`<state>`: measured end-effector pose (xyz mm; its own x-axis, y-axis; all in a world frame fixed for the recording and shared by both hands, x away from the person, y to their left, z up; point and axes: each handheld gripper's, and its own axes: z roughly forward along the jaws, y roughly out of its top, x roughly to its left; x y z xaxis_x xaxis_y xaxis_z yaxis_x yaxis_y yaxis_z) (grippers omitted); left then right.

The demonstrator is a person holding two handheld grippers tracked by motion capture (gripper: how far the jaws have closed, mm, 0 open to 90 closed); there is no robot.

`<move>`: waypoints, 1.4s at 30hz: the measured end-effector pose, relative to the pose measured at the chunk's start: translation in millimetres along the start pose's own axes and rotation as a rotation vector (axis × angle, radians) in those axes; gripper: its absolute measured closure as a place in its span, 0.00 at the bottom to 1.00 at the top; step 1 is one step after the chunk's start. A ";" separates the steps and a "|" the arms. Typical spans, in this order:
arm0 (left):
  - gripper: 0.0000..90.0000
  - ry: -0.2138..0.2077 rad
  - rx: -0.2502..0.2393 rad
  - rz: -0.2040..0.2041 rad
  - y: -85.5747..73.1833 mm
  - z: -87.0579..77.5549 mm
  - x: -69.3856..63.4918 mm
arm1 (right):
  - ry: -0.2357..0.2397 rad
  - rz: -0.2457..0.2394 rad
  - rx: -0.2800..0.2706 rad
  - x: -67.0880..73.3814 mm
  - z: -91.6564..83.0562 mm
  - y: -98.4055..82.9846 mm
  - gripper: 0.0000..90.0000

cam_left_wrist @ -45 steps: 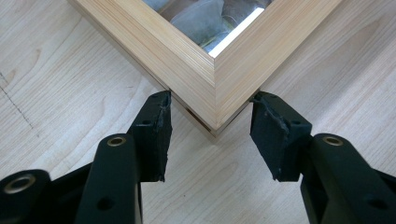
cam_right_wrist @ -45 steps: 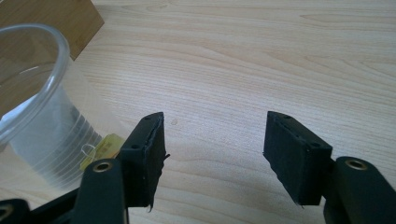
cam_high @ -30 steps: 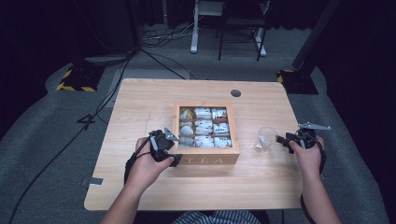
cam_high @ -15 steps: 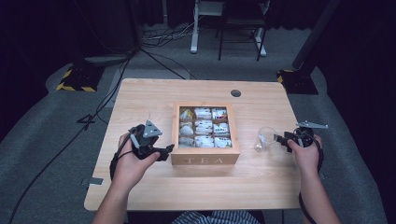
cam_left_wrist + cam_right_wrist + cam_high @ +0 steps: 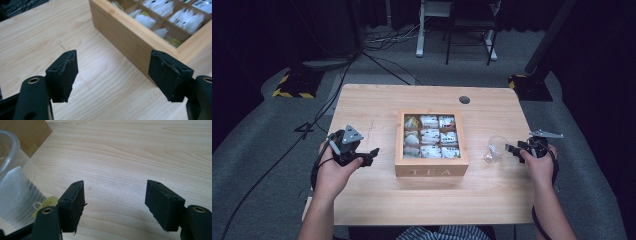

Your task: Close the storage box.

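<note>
Overhead light is brightening the wooden table while the surrounding floor is sinking into darkness. The black pads are casting soft shadows, and the high view is looking soft and grainy.

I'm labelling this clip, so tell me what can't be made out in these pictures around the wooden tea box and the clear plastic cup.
- Square wooden tea box: the packet print is too small in the high view; the left gripper view's top edge crops its compartments.
- Clear plastic cup: cut by the right gripper view's left edge. Its contents are blurred, apart from a yellow tag.
- Left gripper, right gripper: the high view shows the jaws too small.
</note>
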<state>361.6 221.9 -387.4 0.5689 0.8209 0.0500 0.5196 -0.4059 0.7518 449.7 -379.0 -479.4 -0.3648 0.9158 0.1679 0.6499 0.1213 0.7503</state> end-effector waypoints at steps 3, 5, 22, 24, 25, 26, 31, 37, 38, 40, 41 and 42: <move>0.26 0.005 0.002 -0.031 -6.7 2.2 11.7 | -0.023 -0.031 0.006 -0.7 1.4 -1.5 0.31; 0.25 0.022 0.007 -0.038 -11.7 3.5 19.3 | -0.023 -0.035 0.003 -1.0 2.2 -2.3 0.30; 0.22 0.109 0.025 -0.126 -48.6 30.5 59.4 | -0.022 -0.079 0.043 -2.5 13.0 -8.8 0.22; 0.22 0.112 0.041 -0.132 -53.9 35.5 63.0 | -0.026 -0.085 0.051 -2.9 14.9 -10.1 0.22; 0.22 0.110 0.042 -0.138 -56.7 38.5 64.5 | -0.026 -0.090 0.051 -3.2 15.6 -10.4 0.21; 0.22 0.107 0.044 -0.142 -58.7 40.8 65.3 | -0.027 -0.095 0.056 -3.4 16.3 -10.9 0.21; 0.22 0.109 0.060 -0.156 -68.4 52.8 68.1 | -0.033 -0.107 0.052 -3.2 17.2 -11.6 0.20; 0.22 0.124 0.089 -0.155 -77.7 65.0 69.3 | -0.069 -0.162 0.046 -1.8 21.3 -13.4 0.17; 0.22 0.118 0.089 -0.154 -78.6 66.3 69.5 | -0.069 -0.163 0.047 -1.5 21.5 -13.3 0.17; 0.22 0.118 0.095 -0.152 -80.6 68.5 70.1 | -0.070 -0.163 0.047 -1.5 21.7 -13.3 0.16; 0.22 0.120 0.094 -0.156 -81.2 68.8 70.3 | -0.070 -0.164 0.047 -1.5 21.7 -13.3 0.16; 0.22 0.118 0.095 -0.159 -81.8 68.9 70.7 | -0.070 -0.164 0.047 -1.5 21.7 -13.3 0.16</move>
<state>403.2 285.5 -490.7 0.3994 0.9166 0.0162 0.6577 -0.2988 0.6915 456.1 -373.7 -503.5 -0.4218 0.9067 -0.0005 0.6164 0.2872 0.7332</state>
